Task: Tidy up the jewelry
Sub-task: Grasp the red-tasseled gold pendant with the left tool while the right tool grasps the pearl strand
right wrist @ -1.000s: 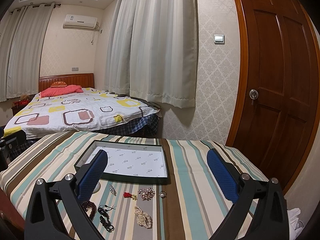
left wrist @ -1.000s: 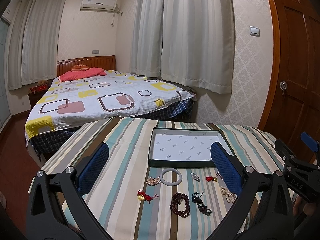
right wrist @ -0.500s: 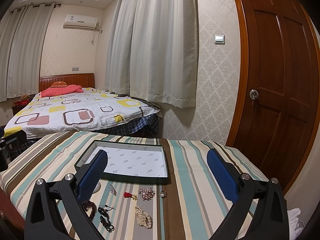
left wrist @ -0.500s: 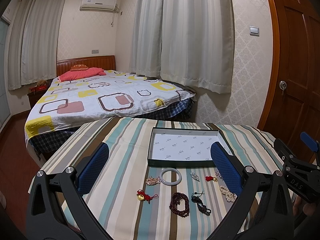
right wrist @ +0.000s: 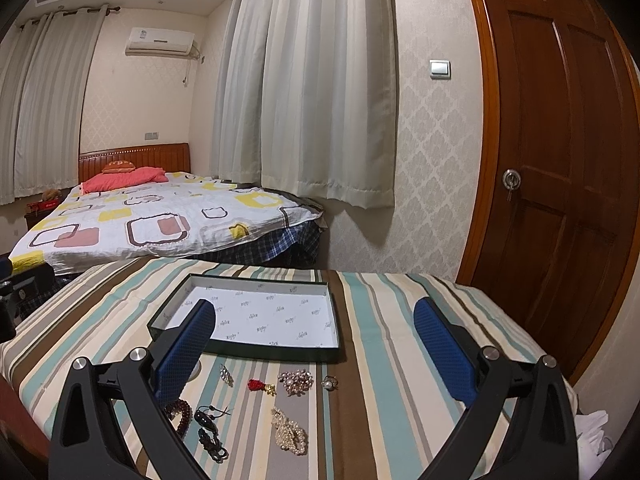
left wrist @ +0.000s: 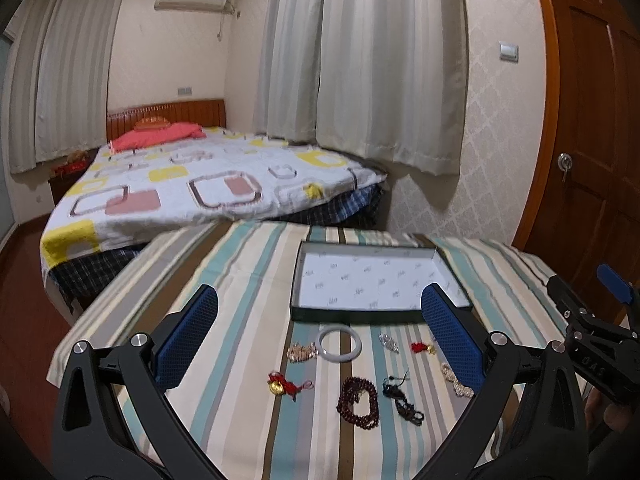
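A shallow dark box with a white lining lies on the striped table, nothing in it. Before it lie several jewelry pieces: a pale bangle, a dark red bead bracelet, a red and gold charm, a black cord piece, a pearl string, a pink brooch and a small ring. My left gripper is open and empty above the pieces. My right gripper is open and empty, also above them.
The striped tablecloth covers the table. A bed stands beyond its far edge, curtains behind. A wooden door is to the right. The right gripper's body shows at the left view's right edge.
The left wrist view has shifted a little, with slight blur; the jewelry and box have not moved. Both grippers stay open.
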A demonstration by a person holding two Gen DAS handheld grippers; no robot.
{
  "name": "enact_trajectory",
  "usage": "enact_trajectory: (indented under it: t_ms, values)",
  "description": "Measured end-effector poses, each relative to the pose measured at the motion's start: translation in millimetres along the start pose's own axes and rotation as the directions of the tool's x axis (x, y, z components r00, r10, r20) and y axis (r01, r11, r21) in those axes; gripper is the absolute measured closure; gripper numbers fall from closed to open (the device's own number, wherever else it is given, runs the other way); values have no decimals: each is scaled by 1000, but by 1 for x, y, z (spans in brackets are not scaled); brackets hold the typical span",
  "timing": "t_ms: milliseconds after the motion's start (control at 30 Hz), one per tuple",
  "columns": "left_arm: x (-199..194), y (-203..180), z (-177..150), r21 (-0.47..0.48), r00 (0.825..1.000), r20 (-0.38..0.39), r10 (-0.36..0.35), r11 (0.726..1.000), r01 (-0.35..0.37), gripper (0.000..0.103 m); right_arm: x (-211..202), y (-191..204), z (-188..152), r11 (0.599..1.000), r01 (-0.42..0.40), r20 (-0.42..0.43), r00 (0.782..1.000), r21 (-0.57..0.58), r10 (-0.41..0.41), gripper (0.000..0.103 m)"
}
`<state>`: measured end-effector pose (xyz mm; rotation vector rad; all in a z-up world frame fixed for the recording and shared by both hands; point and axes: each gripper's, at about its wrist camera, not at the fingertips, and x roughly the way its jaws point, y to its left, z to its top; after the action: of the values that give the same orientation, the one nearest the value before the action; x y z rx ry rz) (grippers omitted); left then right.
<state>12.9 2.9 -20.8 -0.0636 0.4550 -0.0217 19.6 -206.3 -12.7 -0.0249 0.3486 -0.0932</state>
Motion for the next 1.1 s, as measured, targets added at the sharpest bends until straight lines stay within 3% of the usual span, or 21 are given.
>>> enact_trajectory:
  t_ms: [300, 700, 933, 1000, 1067, 1100]
  values:
    - [65, 22, -43, -17, 989, -143, 23, 1000, -25, 4, 54, -8, -51, 999, -38, -122, 992, 22, 41, 6]
    - [137, 42, -95, -48, 939, -343, 37, 997, -57, 4, 109, -2, -115, 992, -124, -310, 943, 18, 123, 7]
    - [151, 43, -109, -45, 921, -388, 39, 997, -61, 5, 121, 0, -130, 989, -145, -362, 921, 32, 147, 9]
    - [154, 43, -111, -46, 917, -396, 39, 997, -62, 5, 123, 1, -133, 988, -154, -372, 915, 33, 155, 12]
    - [158, 44, -113, -48, 912, -408, 38, 997, -63, 6, 125, 2, -136, 986, -161, -390, 906, 37, 162, 30]
    - [159, 45, -115, -50, 910, -413, 36, 997, -62, 11, 126, 1, -138, 986, -162, -400, 901, 41, 165, 34]
